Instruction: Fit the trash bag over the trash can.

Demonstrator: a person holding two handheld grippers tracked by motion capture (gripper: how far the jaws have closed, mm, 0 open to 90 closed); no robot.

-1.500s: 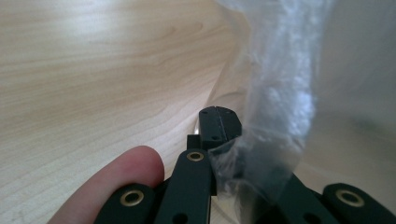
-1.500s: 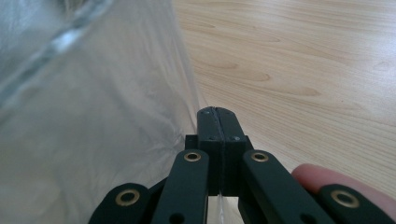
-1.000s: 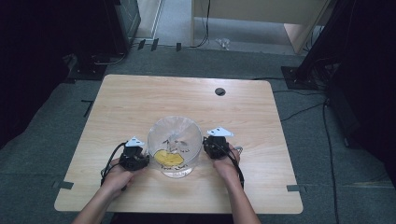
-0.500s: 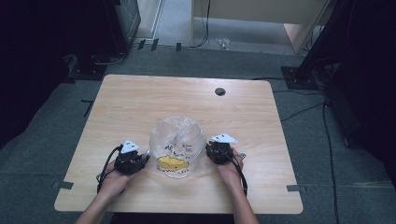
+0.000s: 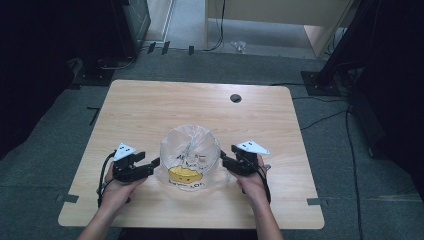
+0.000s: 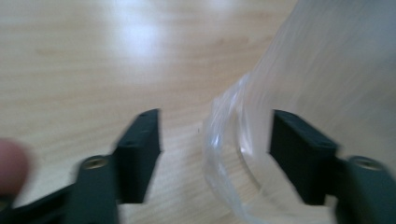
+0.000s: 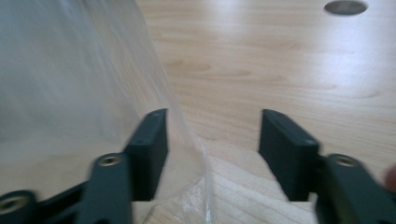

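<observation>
Tongs flank a clear plastic bag (image 5: 190,157) near the front edge of the worktop (image 5: 150,110). In the left gripper view the left tongs (image 6: 215,140) have just been opening; their jaws stand spread, with a crumpled fold of the bag between them and neither pad pressing on it. In the right gripper view the right tongs (image 7: 212,144) have likewise been opening and stand spread, the film draped over the left-hand jaw and bunched in the gap, unpinched. From the high view the left tongs (image 5: 152,165) sit at the bag's left edge and the right tongs (image 5: 225,161) at its right edge, a hand behind each.

Puffed up and rounded, the bag rests on the wood, its top gathered. A yellow shape (image 5: 184,175) shows low on its front, whether printed or inside I cannot tell; dark lettering around it is too small to read.

Bare wood lies behind and to both sides, with a dark round hole (image 5: 235,98) near the far edge.
</observation>
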